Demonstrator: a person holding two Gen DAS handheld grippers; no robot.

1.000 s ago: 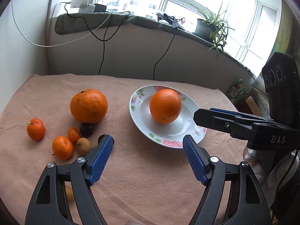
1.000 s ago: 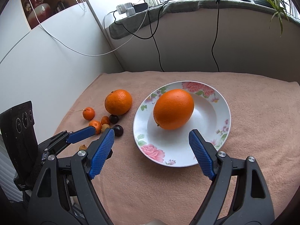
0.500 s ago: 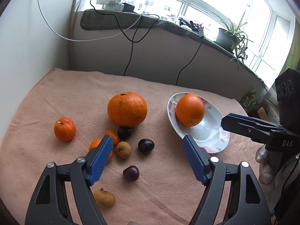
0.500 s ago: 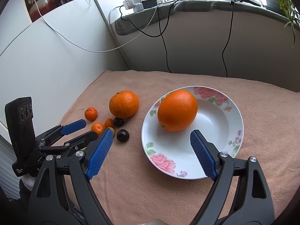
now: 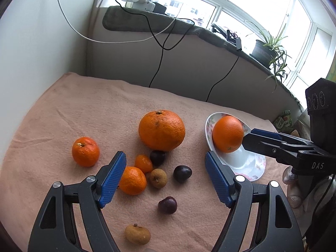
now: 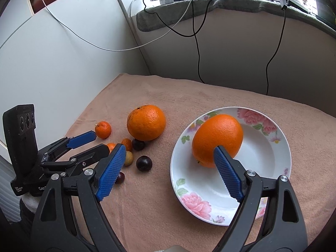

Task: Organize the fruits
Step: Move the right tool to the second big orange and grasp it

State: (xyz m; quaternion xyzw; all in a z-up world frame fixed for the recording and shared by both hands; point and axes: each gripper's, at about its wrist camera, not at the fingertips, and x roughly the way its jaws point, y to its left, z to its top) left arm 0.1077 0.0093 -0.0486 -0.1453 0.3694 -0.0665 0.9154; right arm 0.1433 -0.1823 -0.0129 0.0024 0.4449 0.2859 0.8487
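Since the earlier frames both hands had slid toward the loose fruit: in the left wrist view the plate (image 5: 258, 168) had gone from mid-picture to the right edge, and the small fruits had come between the fingers. In the right wrist view the plate (image 6: 279, 153) had shifted right and now lay under the right finger.

The surface (image 5: 84, 109) carried a peach-pink, napped cloth with soft creases. At far left sat a mandarin (image 5: 85, 151), smooth-skinned with a stem nub. The left gripper (image 5: 166, 174) had its ribbed blue fingers spread wide and held nothing. Between them lay a second mandarin (image 5: 132, 181), a smaller orange fruit (image 5: 143, 163), a tan, rough round fruit (image 5: 158, 178) and three dark, glossy plum-like fruits (image 5: 182, 173). Another tan fruit (image 5: 137, 234) lay nearest the camera. Behind this cluster stood a big orange (image 5: 161, 133) with pebbled peel.

To the right, the white glazed plate, shallow and round with a pink floral rim, held one orange (image 6: 217, 140). The right gripper (image 6: 170, 161) hovered by it, its fingers wide apart and empty, one pad in front of that orange; touch could not be told. Its black body read "DAS" (image 5: 317, 165). The left gripper's label was only partly legible, beginning "Gen".
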